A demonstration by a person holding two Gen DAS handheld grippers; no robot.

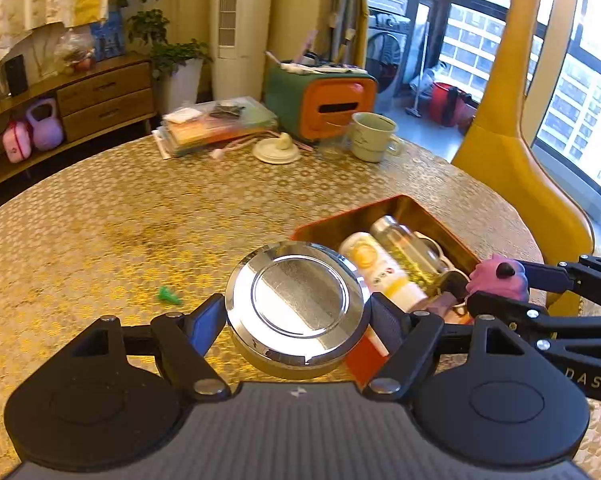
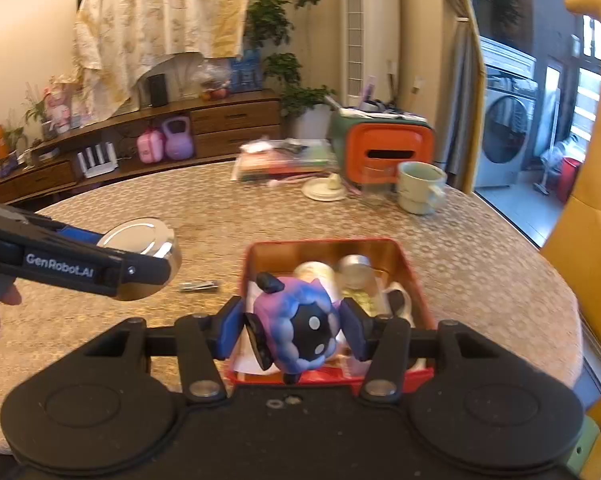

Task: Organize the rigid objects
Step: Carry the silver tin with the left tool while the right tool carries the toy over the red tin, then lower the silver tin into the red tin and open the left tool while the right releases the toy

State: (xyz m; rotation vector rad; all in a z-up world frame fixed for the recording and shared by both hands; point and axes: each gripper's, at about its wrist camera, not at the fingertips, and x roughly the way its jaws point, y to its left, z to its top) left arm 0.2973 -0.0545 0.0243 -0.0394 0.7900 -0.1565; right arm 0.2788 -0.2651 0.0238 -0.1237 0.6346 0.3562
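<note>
My left gripper (image 1: 298, 316) is shut on a round chrome tin (image 1: 298, 300) and holds it above the table, just left of the red tin box (image 1: 404, 204). In the right wrist view the chrome tin (image 2: 140, 240) hangs to the left of the box (image 2: 320, 245). My right gripper (image 2: 290, 326) is shut on a purple-blue toy figure (image 2: 296, 320) over the near end of the box; the toy shows at the right in the left wrist view (image 1: 498, 278). The box holds a white-yellow tube (image 1: 374, 264), a glass bottle (image 1: 408, 248) and a white item.
A small green piece (image 1: 168, 296) lies on the gold tablecloth left of my left gripper. A metal clip-like item (image 2: 198, 286) lies left of the box. At the far side stand a mug (image 1: 370, 136), a white lid (image 1: 276, 150), stacked packets (image 1: 216, 122) and an orange-green case (image 1: 320, 96). A yellow chair (image 1: 512, 152) stands right.
</note>
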